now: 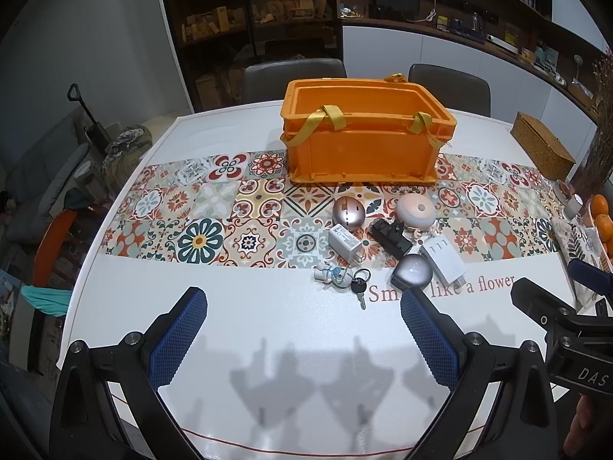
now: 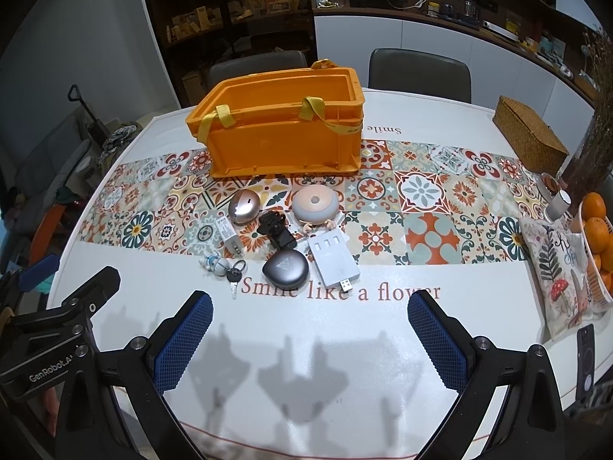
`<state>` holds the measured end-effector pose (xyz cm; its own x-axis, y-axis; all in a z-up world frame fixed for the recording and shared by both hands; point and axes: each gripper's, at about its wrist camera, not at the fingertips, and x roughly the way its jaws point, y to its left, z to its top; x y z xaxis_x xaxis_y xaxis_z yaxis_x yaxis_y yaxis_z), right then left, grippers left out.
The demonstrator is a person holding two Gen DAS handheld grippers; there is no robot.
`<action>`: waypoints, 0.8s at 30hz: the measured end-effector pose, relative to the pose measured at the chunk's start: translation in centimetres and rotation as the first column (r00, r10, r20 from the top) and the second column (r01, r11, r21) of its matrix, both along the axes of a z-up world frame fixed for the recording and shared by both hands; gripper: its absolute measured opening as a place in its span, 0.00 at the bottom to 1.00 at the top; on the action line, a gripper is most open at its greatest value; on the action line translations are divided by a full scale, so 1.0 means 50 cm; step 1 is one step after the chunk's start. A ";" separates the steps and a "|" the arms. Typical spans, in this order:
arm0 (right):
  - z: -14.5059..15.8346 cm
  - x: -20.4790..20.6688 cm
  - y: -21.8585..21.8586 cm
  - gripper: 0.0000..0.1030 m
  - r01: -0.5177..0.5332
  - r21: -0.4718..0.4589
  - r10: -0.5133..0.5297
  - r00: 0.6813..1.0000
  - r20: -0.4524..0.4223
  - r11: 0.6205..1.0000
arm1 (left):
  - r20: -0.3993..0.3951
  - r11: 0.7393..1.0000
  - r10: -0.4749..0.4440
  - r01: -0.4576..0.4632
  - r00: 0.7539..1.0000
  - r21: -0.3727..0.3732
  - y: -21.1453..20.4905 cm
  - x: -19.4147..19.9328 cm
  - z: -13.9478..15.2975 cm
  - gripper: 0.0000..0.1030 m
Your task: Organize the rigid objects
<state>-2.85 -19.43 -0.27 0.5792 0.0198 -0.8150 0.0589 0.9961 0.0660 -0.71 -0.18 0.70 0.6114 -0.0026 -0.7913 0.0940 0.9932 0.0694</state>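
Right wrist view shows a small cluster of rigid objects lying on the table (image 2: 383,345), just beyond the right gripper (image 2: 310,306) and a little to its left. Both of its blue-padded fingers (image 2: 184,341) are spread wide with nothing between them. I count eight loose pieces: one rose-gold egg-shaped case (image 2: 244,207), one round peach-and-grey gadget (image 2: 315,204), one black clip-like device (image 2: 275,234), one white wall charger (image 2: 229,234), one white USB hub (image 2: 332,260), one grey earbud case (image 2: 285,267), one little astronaut figure (image 2: 214,263) and one key (image 2: 233,280) on its ring beside it. Farther back, behind the cluster, stands one orange crate (image 2: 283,145) with yellow straps, sitting on the tiled runner (image 2: 421,207).

From the left wrist view, the same cluster lies ahead and to the right of the left gripper (image 1: 302,306), whose fingers likewise stand far apart and empty. Far right sits one wicker box (image 2: 530,140), with oranges (image 2: 595,222) nearer.
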 end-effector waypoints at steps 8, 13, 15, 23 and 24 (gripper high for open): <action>-0.004 0.002 0.004 0.99 0.000 0.000 0.000 1.000 -0.003 1.000 | -0.002 1.000 -0.002 0.002 1.000 0.000 -0.001 -0.001 0.000 1.00; -0.009 0.006 0.009 0.99 0.001 0.004 -0.001 1.000 -0.006 1.000 | -0.015 1.000 0.008 -0.008 1.000 -0.005 0.007 0.002 -0.007 1.00; -0.021 0.021 0.016 0.99 -0.002 0.014 0.002 1.000 -0.025 1.000 | -0.023 1.000 0.010 -0.010 1.000 -0.009 0.017 0.012 -0.015 1.00; -0.047 0.069 0.038 0.99 -0.019 0.031 0.021 0.997 -0.069 0.999 | -0.078 0.999 0.037 -0.039 0.996 -0.019 0.049 0.052 -0.050 1.00; -0.049 0.072 0.040 0.99 -0.020 0.033 0.023 0.997 -0.070 0.999 | -0.085 0.999 0.039 -0.041 0.996 -0.022 0.053 0.058 -0.054 1.00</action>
<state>0.78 -17.44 -2.70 0.5194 0.0583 -0.8525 0.0431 0.9946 0.0942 2.17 2.47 -2.00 0.5425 0.0014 -0.8401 0.0589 0.9975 0.0397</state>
